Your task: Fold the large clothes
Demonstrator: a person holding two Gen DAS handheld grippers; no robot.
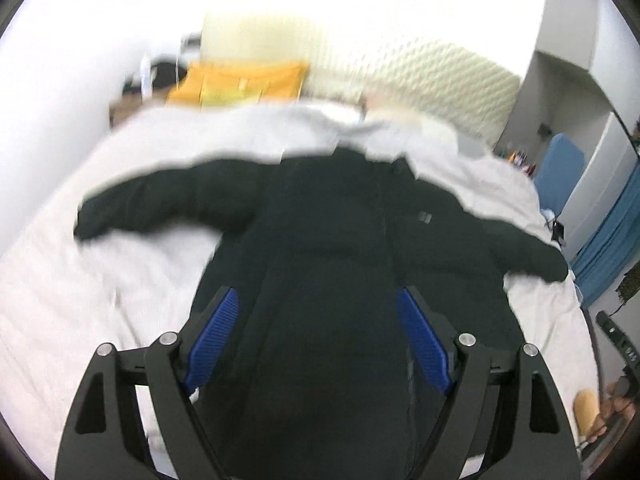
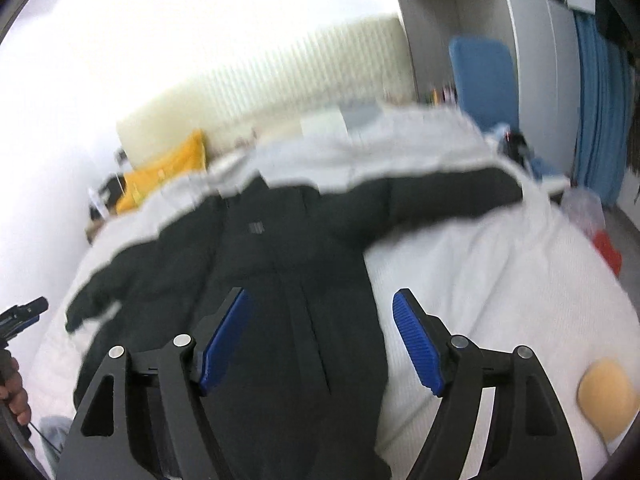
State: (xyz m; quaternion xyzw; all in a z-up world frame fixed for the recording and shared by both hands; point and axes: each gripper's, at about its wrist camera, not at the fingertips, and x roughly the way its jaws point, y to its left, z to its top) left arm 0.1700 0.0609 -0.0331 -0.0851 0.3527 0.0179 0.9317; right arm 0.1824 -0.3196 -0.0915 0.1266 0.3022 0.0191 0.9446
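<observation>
A large black padded jacket (image 1: 328, 220) lies spread front-up on a white bed (image 1: 80, 280), with a sleeve stretched out to each side. My left gripper (image 1: 317, 294) hovers above the jacket's lower body, its blue pads (image 1: 216, 336) wide apart and touching nothing, so it is open. In the right wrist view the same jacket (image 2: 272, 248) runs away from me. My right gripper (image 2: 321, 294) hangs open over the jacket's right edge, one finger above black cloth and the other above white sheet. Both views are blurred.
A yellow pillow (image 1: 240, 80) and a cream padded headboard (image 1: 440, 84) lie at the bed's far end. A blue chair (image 2: 484, 80) and a blue curtain (image 2: 604, 120) stand to the right. A person's hand (image 2: 12, 384) shows at the left edge. A tan round object (image 2: 608, 392) sits near right.
</observation>
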